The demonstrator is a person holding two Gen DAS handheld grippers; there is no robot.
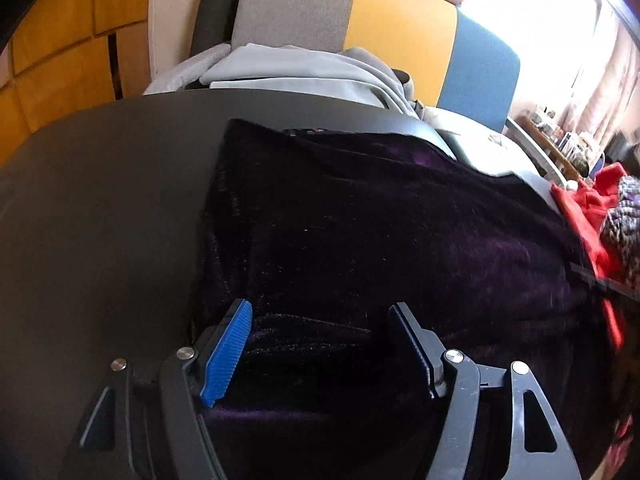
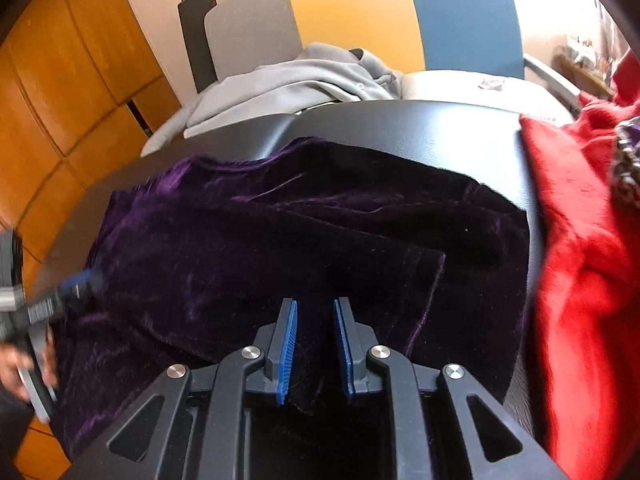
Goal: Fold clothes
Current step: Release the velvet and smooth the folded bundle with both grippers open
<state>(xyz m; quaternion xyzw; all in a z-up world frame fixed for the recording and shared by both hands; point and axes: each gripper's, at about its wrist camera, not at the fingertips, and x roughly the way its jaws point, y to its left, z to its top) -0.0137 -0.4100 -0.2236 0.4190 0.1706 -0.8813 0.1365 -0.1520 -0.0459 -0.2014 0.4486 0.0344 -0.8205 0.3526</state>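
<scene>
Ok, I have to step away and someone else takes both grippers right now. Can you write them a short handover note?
Left gripper: jaws wide open over the near edge of the purple velvet garment, gripping nothing.
Right gripper: jaws narrowly apart, velvet lying between them, pads not visibly pressing.
The garment lies spread on the black table, with a fold already along its right side. A red garment waits at the right; grey clothes lie on the chair behind.
Left: finish folding the velvet, then the red piece.
</scene>
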